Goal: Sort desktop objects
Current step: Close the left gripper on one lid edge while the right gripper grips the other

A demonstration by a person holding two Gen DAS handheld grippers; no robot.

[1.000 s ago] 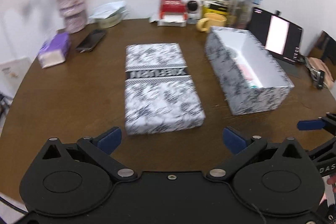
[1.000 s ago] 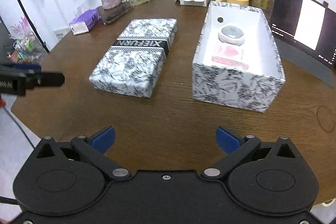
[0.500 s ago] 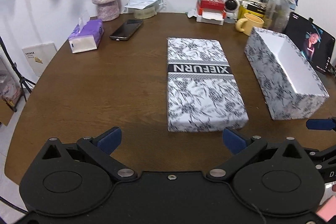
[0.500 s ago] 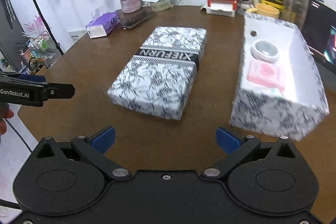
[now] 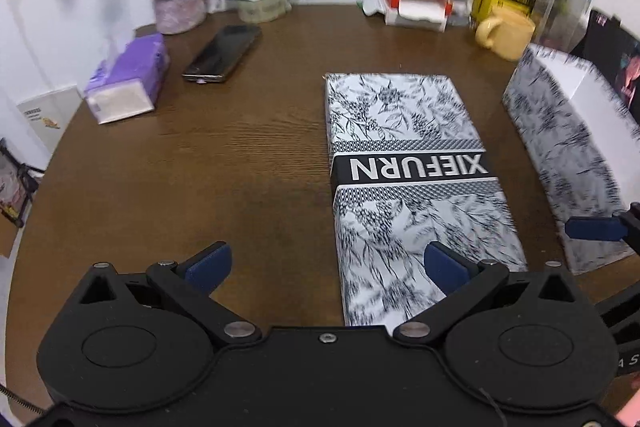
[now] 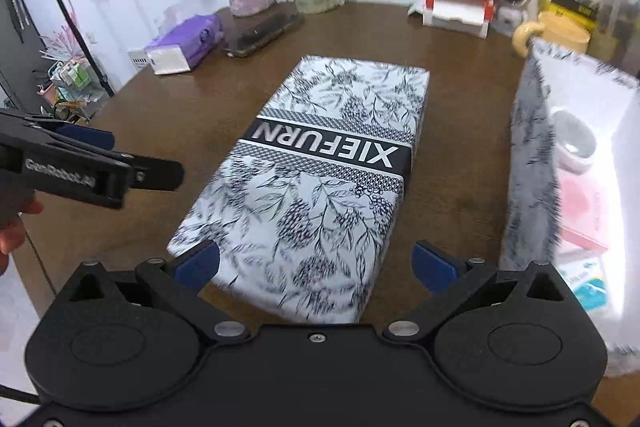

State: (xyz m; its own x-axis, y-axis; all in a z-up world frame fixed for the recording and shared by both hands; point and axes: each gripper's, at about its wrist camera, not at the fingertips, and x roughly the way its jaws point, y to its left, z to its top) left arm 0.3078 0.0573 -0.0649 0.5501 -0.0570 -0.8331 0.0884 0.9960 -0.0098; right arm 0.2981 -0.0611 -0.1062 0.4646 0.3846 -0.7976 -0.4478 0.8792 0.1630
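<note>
So there's this round dark-brown wooden table (image 5: 248, 155) with a long flat box lid printed in black-and-white leaves, "XIEFURN" band across it (image 6: 320, 179), lying flat in the middle. Just to its right, with a strip of bare wood between them, sits the matching open box with a white inside (image 6: 576, 163), and in it are a round white dish-like thing (image 6: 576, 143) and a pink card or packet (image 6: 580, 211).

Left gripper (image 5: 326, 263) hangs over the lid's near left corner, blue-tipped fingers spread wide with nothing in them. Right gripper (image 6: 316, 263) is low at the lid's near end, fingers also released, roughly lid-width apart and not touching it.

Along the back: a purple tissue pack (image 5: 128, 83), a black phone (image 5: 222, 53) and a yellow mug (image 5: 508, 35).
</note>
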